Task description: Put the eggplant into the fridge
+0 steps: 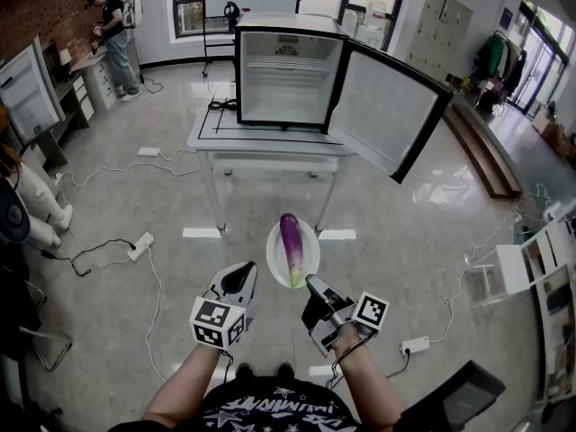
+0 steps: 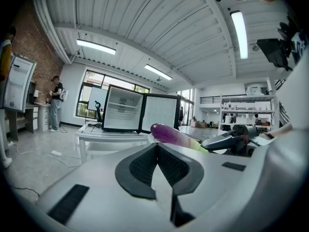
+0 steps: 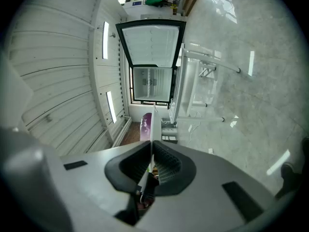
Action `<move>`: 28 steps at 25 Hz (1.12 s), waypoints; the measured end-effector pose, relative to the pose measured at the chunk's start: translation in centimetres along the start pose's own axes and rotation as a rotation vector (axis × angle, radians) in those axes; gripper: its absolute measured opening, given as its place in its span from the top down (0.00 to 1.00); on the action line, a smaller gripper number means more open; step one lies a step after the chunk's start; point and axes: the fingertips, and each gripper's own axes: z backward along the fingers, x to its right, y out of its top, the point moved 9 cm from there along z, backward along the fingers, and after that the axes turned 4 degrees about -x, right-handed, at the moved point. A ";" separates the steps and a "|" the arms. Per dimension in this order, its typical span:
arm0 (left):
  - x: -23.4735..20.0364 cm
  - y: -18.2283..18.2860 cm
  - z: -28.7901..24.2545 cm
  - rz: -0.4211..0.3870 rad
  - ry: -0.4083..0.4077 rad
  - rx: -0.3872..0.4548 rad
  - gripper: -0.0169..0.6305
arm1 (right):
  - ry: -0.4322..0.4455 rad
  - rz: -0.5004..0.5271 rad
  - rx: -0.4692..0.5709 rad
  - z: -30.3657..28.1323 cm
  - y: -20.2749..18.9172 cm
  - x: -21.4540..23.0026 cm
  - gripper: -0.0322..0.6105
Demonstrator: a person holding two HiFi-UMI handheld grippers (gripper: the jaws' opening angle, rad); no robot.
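A purple eggplant [image 1: 291, 246] with a green stem end lies on a white plate [image 1: 273, 252], held in the air in front of me. My right gripper [image 1: 311, 286] is shut on the plate's near rim; in the right gripper view the plate [image 3: 153, 124] shows edge-on between the jaws, with the eggplant [image 3: 145, 126] beyond. My left gripper [image 1: 243, 279] hangs just left of the plate, shut and holding nothing. Its view shows the eggplant [image 2: 170, 134] and the right gripper [image 2: 231, 139] to its right. Ahead, the small fridge [image 1: 286, 75] stands open on a white table [image 1: 266, 142].
The fridge door [image 1: 389, 111] swings out to the right over the table's edge. Power strips [image 1: 139, 246] and cables lie on the floor. A person [image 1: 115, 39] stands at the back left by a desk. A white rack [image 1: 531, 268] is at the right.
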 end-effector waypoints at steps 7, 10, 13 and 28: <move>-0.9 -0.6 1.3 0.006 0.005 -0.009 0.96 | 0.001 -0.009 0.004 -0.4 -1.4 0.0 0.92; -1.2 -0.6 1.6 0.007 0.009 -0.004 0.96 | 0.000 -0.014 0.005 -0.5 -1.7 0.1 0.92; -1.4 -0.2 1.7 0.002 0.013 0.002 0.96 | 0.003 -0.012 0.001 -0.7 -1.8 -0.1 0.92; -1.5 -0.1 2.7 -0.005 0.005 0.010 0.96 | 0.023 0.010 -0.005 -1.0 -2.9 -0.8 0.92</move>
